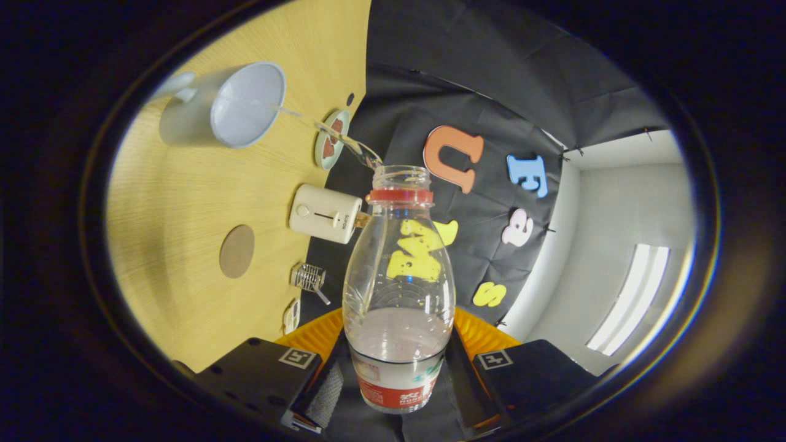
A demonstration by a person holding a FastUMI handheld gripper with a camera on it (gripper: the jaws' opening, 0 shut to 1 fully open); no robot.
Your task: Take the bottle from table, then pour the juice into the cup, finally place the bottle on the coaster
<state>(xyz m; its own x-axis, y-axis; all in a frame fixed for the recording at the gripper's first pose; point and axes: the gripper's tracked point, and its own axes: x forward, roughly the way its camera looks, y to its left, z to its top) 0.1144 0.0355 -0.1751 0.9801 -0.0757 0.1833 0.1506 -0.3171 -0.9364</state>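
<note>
One clear ribbed plastic bottle (399, 288), uncapped, red collar ring, is clamped between both fingers of the gripper (398, 383), tipped toward the wooden table (178, 202). A thin stream is seen arcing from its mouth into the smooth pale cup (239, 105). A round brown coaster (237, 251) lies apart.

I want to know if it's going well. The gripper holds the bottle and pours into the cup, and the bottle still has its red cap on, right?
Not quite. In the gripper view the bottle has no cap; only a red ring sits below its open mouth. The gripper does hold it, pouring into the cup.
</note>
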